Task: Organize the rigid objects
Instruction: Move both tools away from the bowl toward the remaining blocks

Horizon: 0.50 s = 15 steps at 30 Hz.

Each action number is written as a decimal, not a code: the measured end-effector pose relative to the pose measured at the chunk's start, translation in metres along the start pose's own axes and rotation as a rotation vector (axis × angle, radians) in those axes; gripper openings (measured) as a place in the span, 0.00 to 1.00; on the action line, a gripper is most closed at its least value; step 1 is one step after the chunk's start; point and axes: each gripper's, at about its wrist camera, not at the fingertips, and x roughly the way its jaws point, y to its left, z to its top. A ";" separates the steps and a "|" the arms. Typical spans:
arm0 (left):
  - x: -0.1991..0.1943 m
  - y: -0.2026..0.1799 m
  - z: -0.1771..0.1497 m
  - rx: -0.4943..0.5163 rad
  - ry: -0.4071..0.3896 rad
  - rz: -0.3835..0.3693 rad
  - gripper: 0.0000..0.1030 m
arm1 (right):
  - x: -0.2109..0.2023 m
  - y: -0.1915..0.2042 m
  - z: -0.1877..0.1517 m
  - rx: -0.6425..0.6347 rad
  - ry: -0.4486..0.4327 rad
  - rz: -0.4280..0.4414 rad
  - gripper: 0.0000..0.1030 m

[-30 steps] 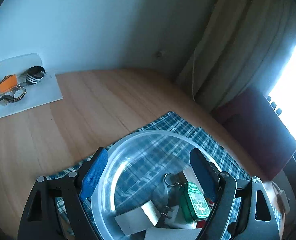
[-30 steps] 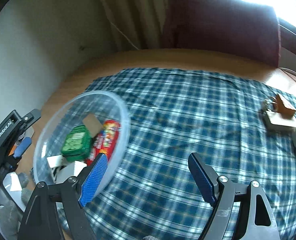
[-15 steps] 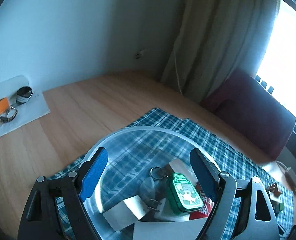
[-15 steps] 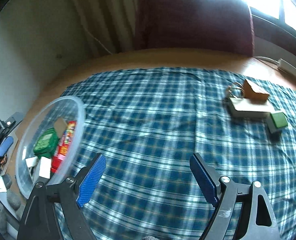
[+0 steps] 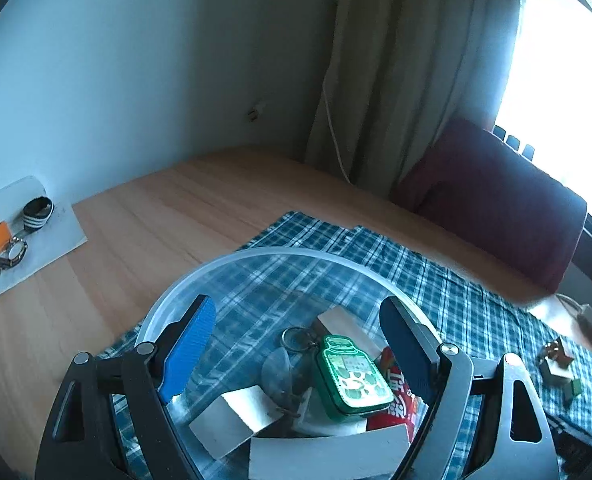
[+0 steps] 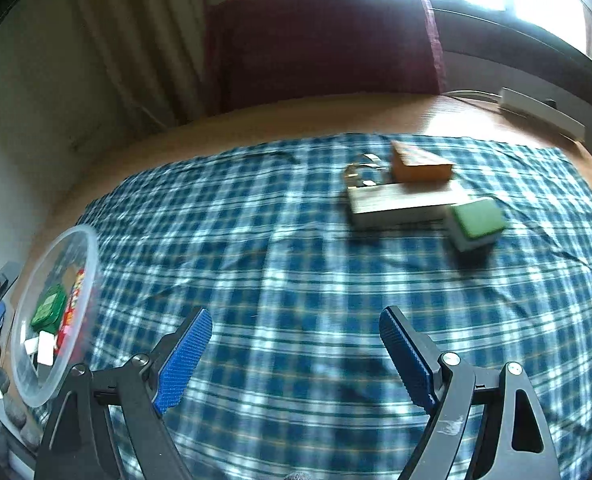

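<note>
On the wooden desk [image 5: 143, 232], a blue plaid cloth [image 6: 296, 272] carries a clear plastic bowl [image 5: 255, 264] near its left edge, holding a green tin [image 5: 350, 376], a red packet and white blocks. The left claw [image 5: 296, 344] hangs spread wide above the bowl, gripping nothing. The right claw [image 6: 293, 352], also spread and empty, faces a green-topped block [image 6: 476, 224], a wooden slab [image 6: 400, 204] and an orange wedge [image 6: 420, 164] near the cloth's far right.

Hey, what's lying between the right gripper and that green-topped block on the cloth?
Nothing: in the right wrist view, only bare plaid cloth separates the right gripper from the green-topped block.
</note>
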 end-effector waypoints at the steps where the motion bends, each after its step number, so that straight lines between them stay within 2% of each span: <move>1: 0.000 -0.001 -0.001 0.006 0.000 0.000 0.82 | 0.001 -0.001 0.001 0.009 -0.003 -0.006 0.86; 15: 0.010 -0.009 -0.005 0.039 0.030 0.028 0.82 | -0.012 -0.069 0.011 0.090 -0.042 -0.102 0.86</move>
